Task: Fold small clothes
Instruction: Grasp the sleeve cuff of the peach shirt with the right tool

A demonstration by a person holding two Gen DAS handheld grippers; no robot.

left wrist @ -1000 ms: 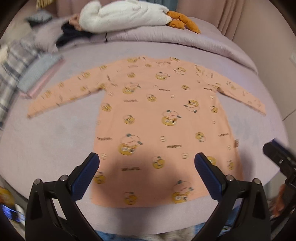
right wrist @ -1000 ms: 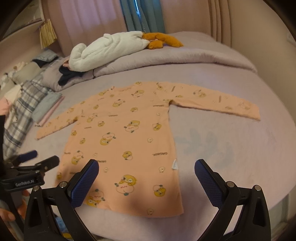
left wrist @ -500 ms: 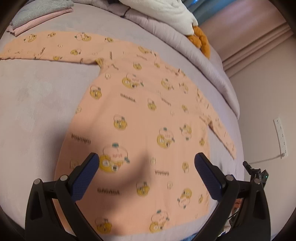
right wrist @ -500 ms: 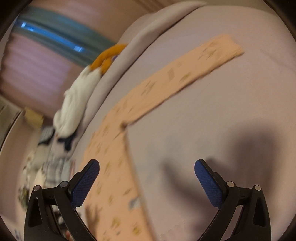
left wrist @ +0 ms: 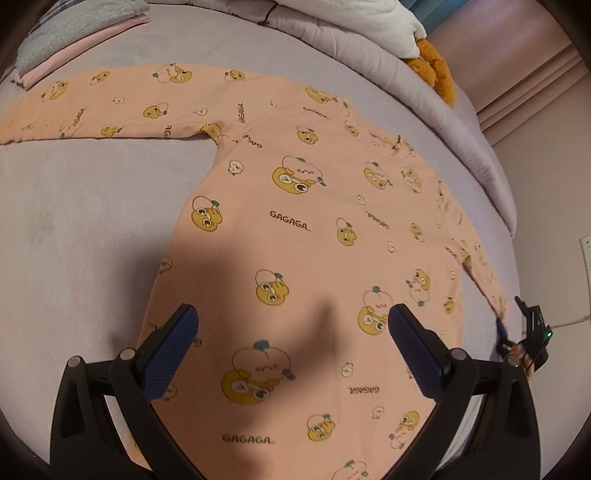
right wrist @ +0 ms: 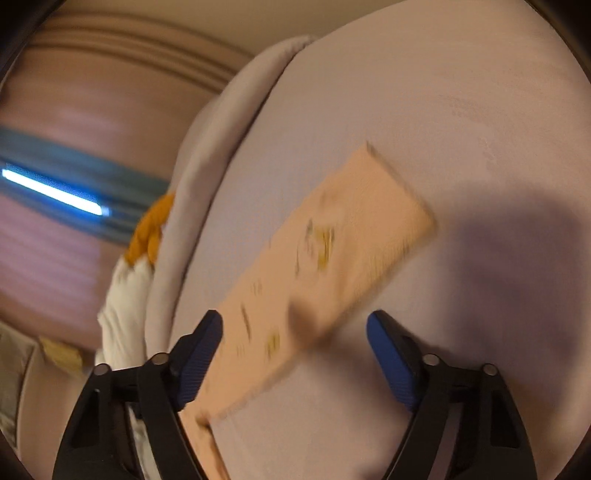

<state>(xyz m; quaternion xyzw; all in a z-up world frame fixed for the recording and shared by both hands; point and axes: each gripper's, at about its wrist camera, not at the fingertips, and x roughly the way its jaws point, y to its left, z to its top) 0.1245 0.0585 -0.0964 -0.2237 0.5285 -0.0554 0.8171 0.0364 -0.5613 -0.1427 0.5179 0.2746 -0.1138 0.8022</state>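
Up close, left gripper [left wrist: 291, 336]: ribbed blue pads on black plastic arms, spread wide, nothing pinched, hovering over the lower body of the peach long-sleeved cotton top with yellow cartoon prints and "GAGAGA" lettering [left wrist: 303, 229]. Top lies flat and smooth on the lilac bedspread [left wrist: 85, 221], soft matte weave; one sleeve stretches toward the upper left of the left wrist view, the other runs off at the right edge beside the right gripper [left wrist: 532, 332], seen small there. Dark soft-edged shadow falls across the hem area.

Right gripper [right wrist: 295, 350]: same blue textured pads, jaws closing but not gripping; the top's flat rectangular sleeve [right wrist: 321, 266] sits between and ahead of them, cuff end squared, view motion-blurred. Left pad is just beside the sleeve edge; contact unclear.

Further out: folded lilac quilt [left wrist: 369, 48] ridged along the bed, fluffy white plush [left wrist: 354, 14] with orange furry part [left wrist: 432, 70], folded grey-and-pink fabrics [left wrist: 74, 33] upper left, pink pleated curtain [left wrist: 524, 88].
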